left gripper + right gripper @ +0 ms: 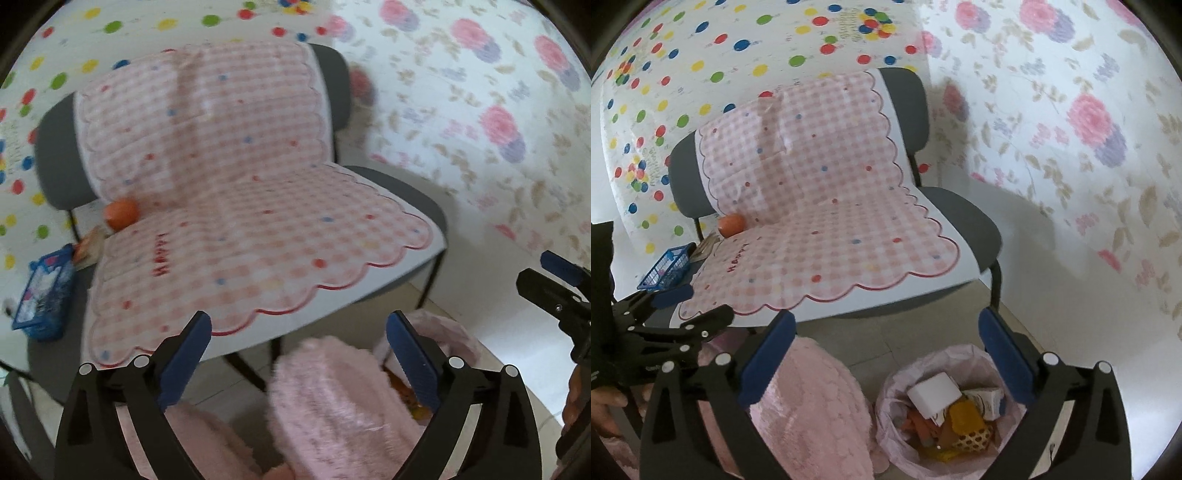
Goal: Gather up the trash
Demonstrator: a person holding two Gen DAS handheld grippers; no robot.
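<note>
Right wrist view is showing the trash bin (955, 413) on the tiled floor, lined with a thin pink bag and holding a white block (934, 395), a yellow perforated piece (967, 424), orange scraps and a small carton with print too blurred to read. Just beside it, a fluffy pink cushion (812, 406) is lying on the floor. The right hand-held gripper (886, 362) is hanging over the bin with its blue-padded jaws wide apart and nothing between them. Behind, a grey chair (975, 225) is wearing a pink gingham sheet (827, 206) with a scalloped red edge, coloured dots and the red word "Happy". An orange ball (731, 224) is resting at the seat's back corner, and a blue wire basket (666, 271) is standing to its left. Left wrist view is showing the left hand-held gripper (299, 354), jaws likewise spread and empty, above the cushion. Balloon-print and floral sheets are covering the walls.
</note>
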